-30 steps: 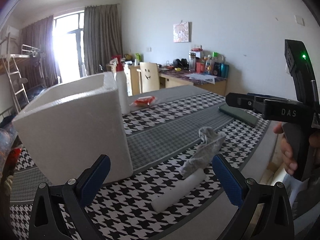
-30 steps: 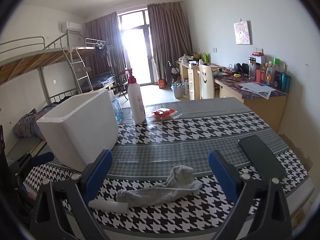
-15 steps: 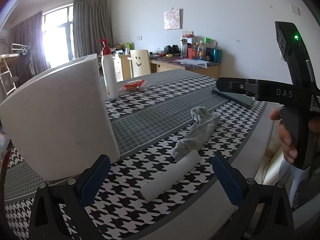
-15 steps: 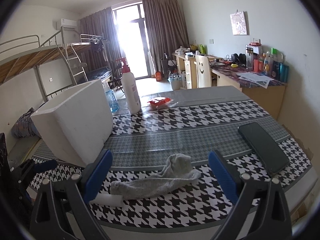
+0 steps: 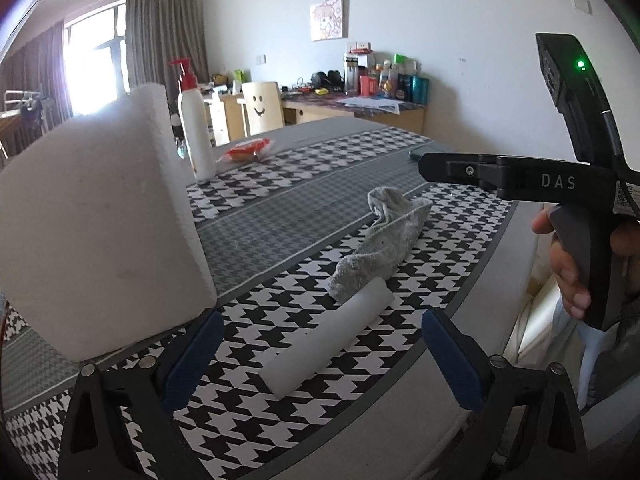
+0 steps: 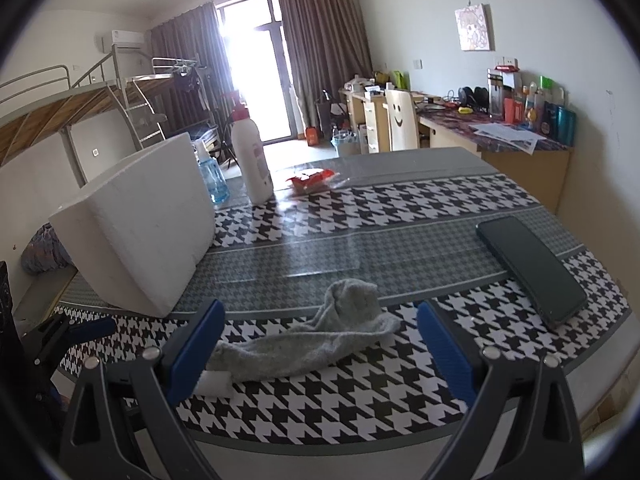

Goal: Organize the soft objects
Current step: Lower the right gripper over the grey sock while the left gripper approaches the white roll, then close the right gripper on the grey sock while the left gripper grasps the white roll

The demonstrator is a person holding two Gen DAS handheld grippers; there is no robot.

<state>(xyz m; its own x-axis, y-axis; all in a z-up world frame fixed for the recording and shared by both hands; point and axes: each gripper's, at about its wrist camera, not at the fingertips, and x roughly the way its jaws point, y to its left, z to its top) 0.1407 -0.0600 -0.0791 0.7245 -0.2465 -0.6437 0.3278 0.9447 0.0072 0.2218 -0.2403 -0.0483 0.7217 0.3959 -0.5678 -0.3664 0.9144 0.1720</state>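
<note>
Both grippers, left (image 5: 318, 354) and right (image 6: 318, 340), hover with jaws wide and empty. The right frames the grey sock (image 6: 316, 340), whose toe drapes over the white foam roll (image 5: 326, 342). The foam box (image 6: 140, 222) nearby is probably where they go.

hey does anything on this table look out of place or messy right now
The gray sock lies crumpled near the table's front edge, its toe end draped over the white foam roll. The white foam box sits tilted.

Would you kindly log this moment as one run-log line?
left tool: open, empty | right tool: open, empty | crumpled grey sock: on table, end overlapping white foam cylinder | white foam box: untouched
</note>
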